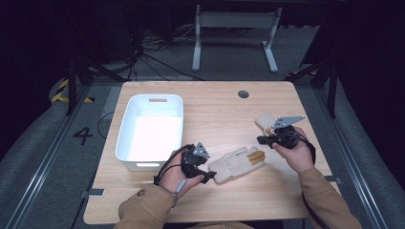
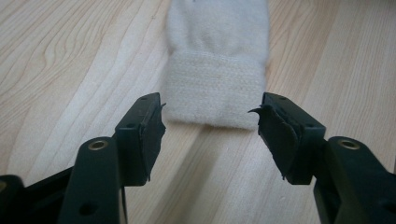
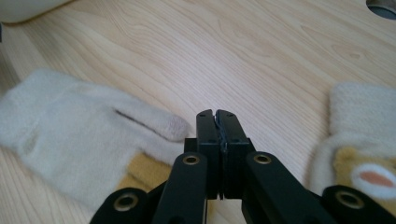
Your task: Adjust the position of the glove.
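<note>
A cream glove [image 1: 237, 163] lies flat on the wooden worktop [image 1: 219, 114], its ribbed cuff just ahead of the left gripper [image 2: 210, 121], whose jaws stand open on either side of the cuff's edge without pressing on it (bare wood shows between the pads). The glove's fingers, with a tan patch beneath them, point away toward the right gripper [image 3: 218, 116], whose jaws are closed flat against each other with nothing between them, hovering just beyond the glove's fingertips. To the far side of those closed jaws lies a second cream glove [image 3: 359, 135], bearing a tan patch with a pinkish spot. Off to the left gripper's outer side sits a white bin [image 1: 150, 131], near the hand [image 1: 179, 179] that holds that gripper.
</note>
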A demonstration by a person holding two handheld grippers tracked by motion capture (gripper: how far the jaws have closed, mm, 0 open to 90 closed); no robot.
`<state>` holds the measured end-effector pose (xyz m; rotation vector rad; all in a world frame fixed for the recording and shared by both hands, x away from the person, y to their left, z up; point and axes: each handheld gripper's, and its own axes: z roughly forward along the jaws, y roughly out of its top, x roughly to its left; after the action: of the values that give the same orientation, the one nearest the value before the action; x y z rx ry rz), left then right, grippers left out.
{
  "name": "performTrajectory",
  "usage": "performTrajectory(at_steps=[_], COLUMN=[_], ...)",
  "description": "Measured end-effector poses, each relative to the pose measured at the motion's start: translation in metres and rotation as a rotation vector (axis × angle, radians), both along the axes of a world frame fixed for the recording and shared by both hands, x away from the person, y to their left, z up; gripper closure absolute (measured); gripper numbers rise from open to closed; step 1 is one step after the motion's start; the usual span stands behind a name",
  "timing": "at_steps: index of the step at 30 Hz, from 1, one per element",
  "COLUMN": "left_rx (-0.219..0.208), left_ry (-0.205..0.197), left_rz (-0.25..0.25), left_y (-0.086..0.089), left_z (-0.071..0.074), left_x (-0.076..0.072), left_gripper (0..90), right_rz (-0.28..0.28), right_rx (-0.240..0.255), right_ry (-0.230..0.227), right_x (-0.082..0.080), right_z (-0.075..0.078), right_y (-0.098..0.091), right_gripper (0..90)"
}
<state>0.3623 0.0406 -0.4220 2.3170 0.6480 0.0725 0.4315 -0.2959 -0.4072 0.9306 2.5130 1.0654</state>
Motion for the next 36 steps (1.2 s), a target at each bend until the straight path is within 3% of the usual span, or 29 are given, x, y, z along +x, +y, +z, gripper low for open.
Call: performTrajectory(at_steps=[4, 11, 15, 19, 25, 36], left_rx=[-0.013, -0.032, -0.035, -0.043, -0.040, -0.047], left_ry=[-0.003, -0.006, -0.008, -0.002, 0.005, 0.013], left_rz=[-0.006, -0.014, -0.029, -0.023, -0.020, -0.011], left_y=[-0.001, 0.003, 0.005, 0.004, 0.004, 0.005], left_z=[0.003, 0.005, 0.006, 0.005, 0.003, 0.004], left_x=[-0.002, -0.005, -0.005, -0.004, -0.004, -0.002], left_gripper=[38.4, 35.0, 34.0, 33.6, 33.2, 33.1], right_rz=[0.016, 0.042, 0.061, 0.059, 0.078, 0.086], right_rx=[0.032, 0.032, 0.012, 0.033, -0.016, -0.066], right_ry=[0.016, 0.038, 0.053, 0.047, 0.072, 0.100], right_x=[0.006, 0.021, 0.028, 0.030, 0.031, 0.028], right_z=[0.000, -0.005, -0.017, -0.026, -0.039, -0.039], right_y=[0.009, 0.023, 0.032, 0.035, 0.043, 0.040], right_gripper=[89.5, 89.4, 88.5, 87.2, 89.2, 89.6])
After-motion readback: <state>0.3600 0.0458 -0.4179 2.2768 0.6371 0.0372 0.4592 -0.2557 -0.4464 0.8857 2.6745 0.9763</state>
